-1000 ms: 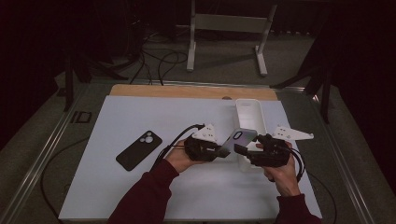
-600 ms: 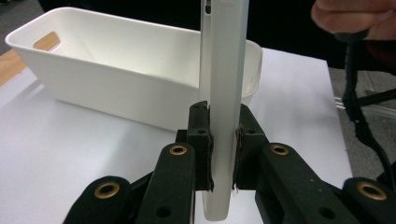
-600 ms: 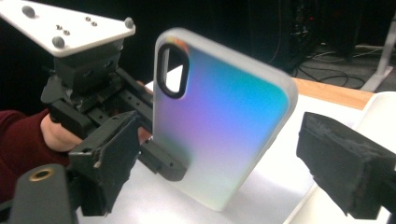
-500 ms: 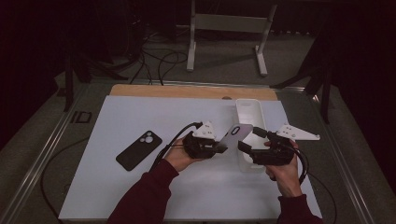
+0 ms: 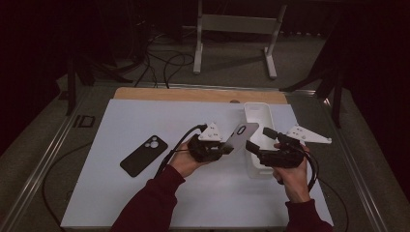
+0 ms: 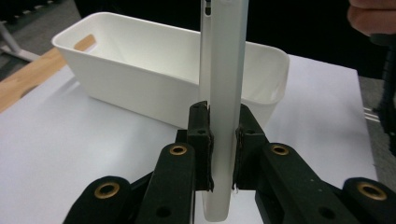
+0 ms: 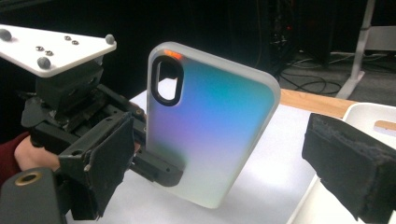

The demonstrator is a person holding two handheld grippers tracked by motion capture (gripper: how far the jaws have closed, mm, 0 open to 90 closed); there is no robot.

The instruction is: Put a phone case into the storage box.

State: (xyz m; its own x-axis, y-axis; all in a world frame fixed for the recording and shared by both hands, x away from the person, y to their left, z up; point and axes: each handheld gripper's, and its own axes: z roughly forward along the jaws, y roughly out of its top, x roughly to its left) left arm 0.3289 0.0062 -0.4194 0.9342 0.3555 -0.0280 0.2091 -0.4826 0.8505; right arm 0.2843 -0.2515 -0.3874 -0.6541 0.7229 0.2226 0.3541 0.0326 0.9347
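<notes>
Nearest the person, the left gripper is clamping the lower end of a translucent phone case, its two black jaws pressing on the front and back faces, as the left gripper view is showing edge-on. The right gripper, just to the right, has just been opening its jaws and is now standing released, its pads flanking the case without touching it. The case is hanging in the air above the white table, tilted up toward the far right, just left of the white bin. It is looking like a light, thin shell that is probably flexing under any squeeze across its open side, so the safer hold is seeming to be flat on the broad faces near one end, as the left jaws are doing now, and well away from the camera cutout, where the rim is looking narrow and likely to bend. Its smooth finish is suggesting a slippery surface, so a grip near the very edge is risking a slide-out. In the right gripper view the case is showing a frosted, iridescent back shifting from blue-green to violet, with rounded corners and a black-ringed oval opening. Farther left on the table a black phone case is lying flat, well apart.
</notes>
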